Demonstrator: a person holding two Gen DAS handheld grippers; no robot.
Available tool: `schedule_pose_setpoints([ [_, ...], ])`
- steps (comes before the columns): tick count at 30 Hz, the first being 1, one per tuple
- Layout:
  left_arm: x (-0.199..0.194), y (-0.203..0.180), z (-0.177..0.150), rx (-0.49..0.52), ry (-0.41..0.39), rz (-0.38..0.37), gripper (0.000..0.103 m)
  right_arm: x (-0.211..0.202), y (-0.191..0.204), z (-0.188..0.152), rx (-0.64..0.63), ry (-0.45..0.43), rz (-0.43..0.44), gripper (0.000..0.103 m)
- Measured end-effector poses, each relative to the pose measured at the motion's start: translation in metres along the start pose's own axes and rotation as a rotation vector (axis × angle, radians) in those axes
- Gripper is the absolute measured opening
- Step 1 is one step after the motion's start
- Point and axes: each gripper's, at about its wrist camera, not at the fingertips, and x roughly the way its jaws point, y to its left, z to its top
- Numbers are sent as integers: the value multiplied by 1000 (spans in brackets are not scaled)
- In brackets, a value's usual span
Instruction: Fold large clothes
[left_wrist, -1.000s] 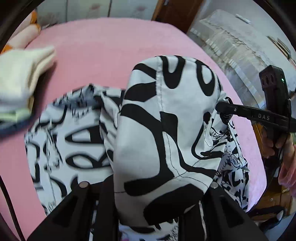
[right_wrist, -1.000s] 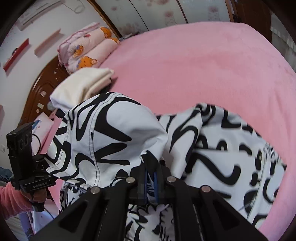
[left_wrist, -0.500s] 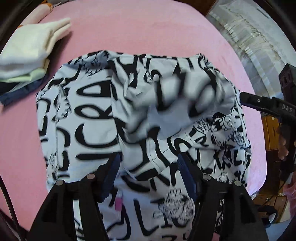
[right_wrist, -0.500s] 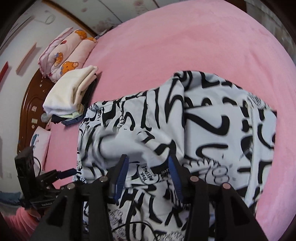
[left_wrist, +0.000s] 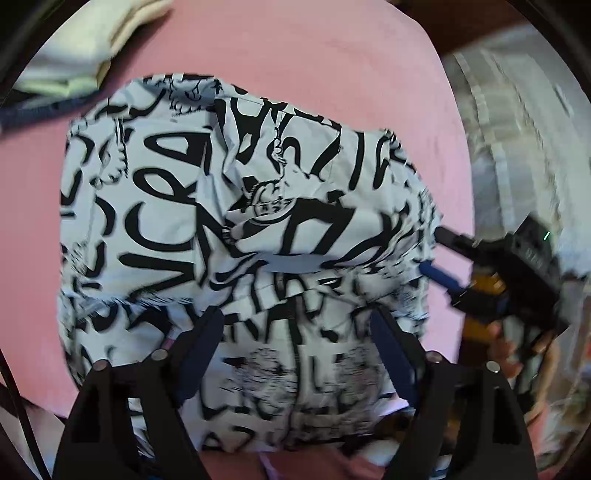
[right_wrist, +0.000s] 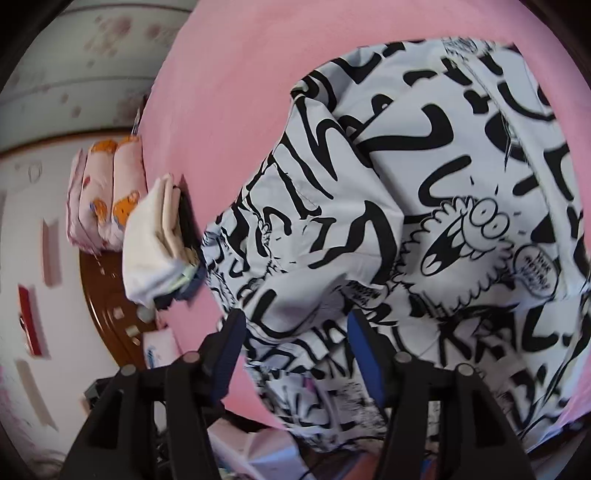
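A white garment with black graffiti print (left_wrist: 236, 229) lies folded over on the pink bed (left_wrist: 332, 70). My left gripper (left_wrist: 295, 321) hovers above its near edge, jaws opening wide, with the cloth lying below them and nothing pressed between the pads. In the right wrist view the same garment (right_wrist: 424, 229) covers the right half of the picture. My right gripper (right_wrist: 295, 325) is above its near folded edge, jaws opening, pads clear of the fabric. The right gripper (left_wrist: 439, 254) also shows at the garment's right edge in the left wrist view, held by a hand (left_wrist: 506, 350).
A stack of folded cream and dark clothes (right_wrist: 159, 243) sits on the bed beyond the garment, also seen as folded clothes (left_wrist: 81, 48) at the top left. Rolled pink bedding with orange bears (right_wrist: 107, 192) lies by the wooden headboard (right_wrist: 107, 317). A lace-covered piece of furniture (left_wrist: 517, 147) stands right of the bed.
Both grippers have let go of the raised fold, which dropped flat onto the garment. Both jaws went from shut on cloth to wide apart, and both views have rolled.
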Motion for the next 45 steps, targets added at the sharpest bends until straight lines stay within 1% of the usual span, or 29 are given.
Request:
schedule_pose_setpoints([
  [3, 3, 6, 13, -132, 31, -68, 82, 6, -2, 6, 71, 17, -1, 57],
  [6, 9, 12, 24, -227, 54, -62, 82, 14, -7, 12, 144, 33, -22, 57],
  [8, 11, 17, 30, -299, 58, -62, 82, 20, -16, 15, 223, 21, -19, 57],
  [12, 22, 27, 44, -432, 77, -113, 82, 31, -35, 20, 382, 25, 34, 57],
  [13, 26, 29, 49, -458, 86, -109, 82, 33, -38, 21, 402, 31, 45, 57],
  [15, 34, 34, 55, -486, 98, -67, 82, 40, -41, 21, 430, 49, 49, 57],
  [17, 41, 38, 59, -512, 104, -25, 82, 44, -42, 19, 442, 58, 34, 52],
  [18, 46, 40, 60, -524, 111, -12, 81, 45, -43, 19, 445, 59, 30, 44],
  [19, 51, 42, 61, -533, 126, -7, 81, 47, -43, 19, 447, 63, 21, 33],
  [20, 55, 44, 61, -538, 137, -8, 78, 48, -43, 19, 443, 71, 11, 27],
  [21, 60, 45, 61, -544, 156, -8, 68, 49, -43, 20, 437, 75, 7, 17],
  [22, 64, 46, 61, -546, 162, -12, 61, 51, -42, 21, 426, 78, 0, 15],
  [23, 66, 46, 61, -545, 160, -14, 56, 51, -40, 22, 406, 79, -5, 15],
  [24, 68, 45, 61, -537, 156, -11, 48, 52, -36, 23, 390, 76, -3, 13],
  [26, 70, 39, 62, -515, 142, 5, 37, 55, -26, 24, 337, 77, -7, 10],
  [28, 72, 35, 64, -507, 135, -13, 17, 57, -16, 28, 282, 68, -9, 8],
  [30, 73, 32, 71, -494, 119, -26, 14, 56, -6, 33, 222, 51, -14, 7],
  [33, 63, 26, 84, -447, 65, -39, 12, 53, 13, 43, 131, 15, -11, 6],
  [36, 43, 12, 104, -373, -29, -71, 12, 46, 38, 58, 19, -45, 17, 6],
  [38, 26, 0, 117, -301, -121, -83, 12, 42, 57, 67, -84, -100, 43, 6],
  [40, 12, -13, 125, -208, -214, -81, 12, 36, 79, 73, -220, -177, 61, 5],
  [41, 5, -20, 125, -146, -275, -77, 12, 34, 88, 73, -293, -216, 67, 5],
  [44, 2, -27, 121, -37, -350, -68, 12, 35, 96, 67, -448, -288, 71, 5],
  [45, 5, -26, 116, -5, -363, -62, 12, 37, 93, 66, -468, -293, 65, 5],
])
